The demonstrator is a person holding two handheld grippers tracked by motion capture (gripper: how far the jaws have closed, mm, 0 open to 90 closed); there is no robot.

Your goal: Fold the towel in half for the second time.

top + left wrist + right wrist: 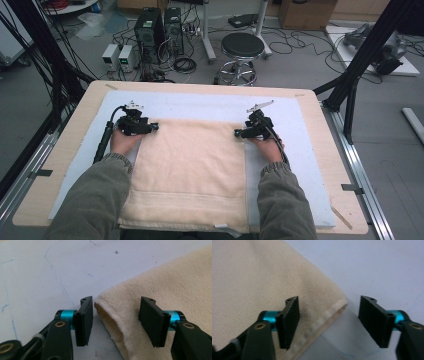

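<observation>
A cream towel (190, 170) lies folded flat on a white mat (200, 105), reaching from mid-table to the near edge. My left gripper (152, 126) is at the towel's far left corner, held low by a hand in an olive sleeve. In the left gripper view the towel (175, 285) has its folded corner between the jaws of the left gripper (116, 301), which stand apart without pressing on it. My right gripper (239, 133) is at the far right corner. In the right gripper view the right gripper (329, 300) straddles the hemmed corner of the towel (257, 277), open, with a gap on the mat side.
The mat covers most of a wooden table (320, 130). Black frame posts (360, 60) rise at the table's right and left sides. Beyond the far edge stand a round stool (242, 47), computer towers (150, 27) and cables on the floor.
</observation>
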